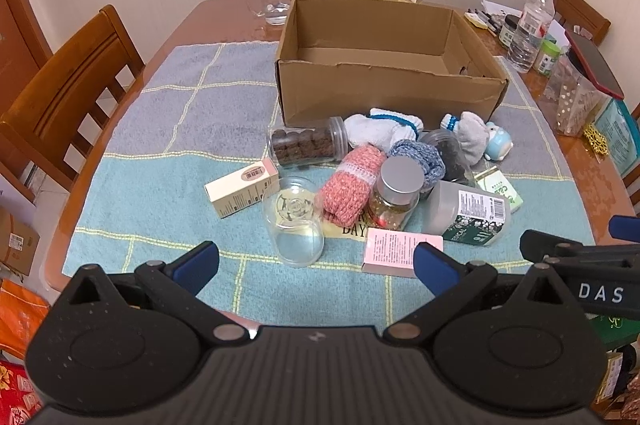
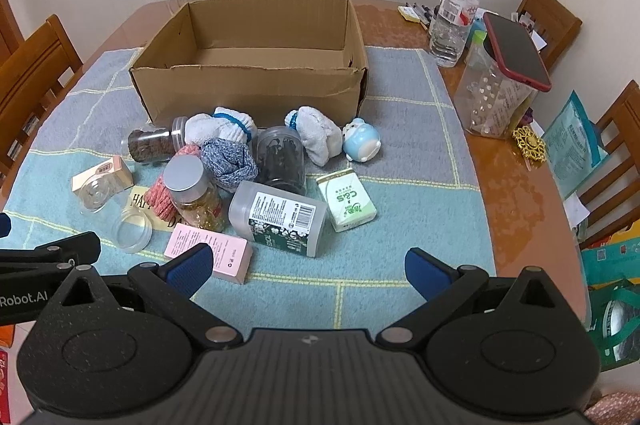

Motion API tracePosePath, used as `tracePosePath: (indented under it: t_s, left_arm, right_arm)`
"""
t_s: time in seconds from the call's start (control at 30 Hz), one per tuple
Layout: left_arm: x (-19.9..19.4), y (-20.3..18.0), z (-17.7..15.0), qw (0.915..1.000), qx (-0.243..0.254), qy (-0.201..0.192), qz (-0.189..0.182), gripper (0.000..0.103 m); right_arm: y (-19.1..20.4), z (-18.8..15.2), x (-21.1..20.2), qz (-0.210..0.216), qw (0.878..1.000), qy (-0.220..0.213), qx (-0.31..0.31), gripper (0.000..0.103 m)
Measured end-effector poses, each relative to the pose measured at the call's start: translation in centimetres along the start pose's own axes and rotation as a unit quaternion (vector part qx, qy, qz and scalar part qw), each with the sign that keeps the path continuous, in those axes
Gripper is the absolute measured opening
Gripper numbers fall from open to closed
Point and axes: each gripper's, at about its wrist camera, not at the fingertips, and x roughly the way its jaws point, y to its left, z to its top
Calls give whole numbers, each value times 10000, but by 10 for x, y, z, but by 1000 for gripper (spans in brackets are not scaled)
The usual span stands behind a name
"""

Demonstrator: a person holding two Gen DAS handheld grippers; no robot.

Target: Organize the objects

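Nothing is sorted yet, I judge: the cardboard box [image 2: 248, 65], at upper centre, holds nothing, while the heap of jars, socks and small boxes [image 2: 240, 177] lies just below it. My left claw [image 1: 316, 265] and right claw [image 2: 308, 267] gape wide, holding nothing.

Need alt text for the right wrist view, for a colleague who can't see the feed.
An empty cardboard box sits on a checked cloth, with jars, rolled socks and small cartons piled in front of it. The right gripper hovers near, jaws open, holding nothing; the pink carton lies closest.
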Motion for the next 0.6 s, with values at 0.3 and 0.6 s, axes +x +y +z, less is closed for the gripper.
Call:
tracePosePath:
  t_s: [0.3, 0.6]
  left_arm:
    - [9, 8, 1, 9998, 81, -30, -189, 102]
    - [21, 17, -5, 9994, 137, -43, -318, 102]
  right_arm:
    - [6, 2, 7, -28, 10000, 4, -89, 103]
    - [16, -6, 22, 16, 9999, 125, -36, 103]
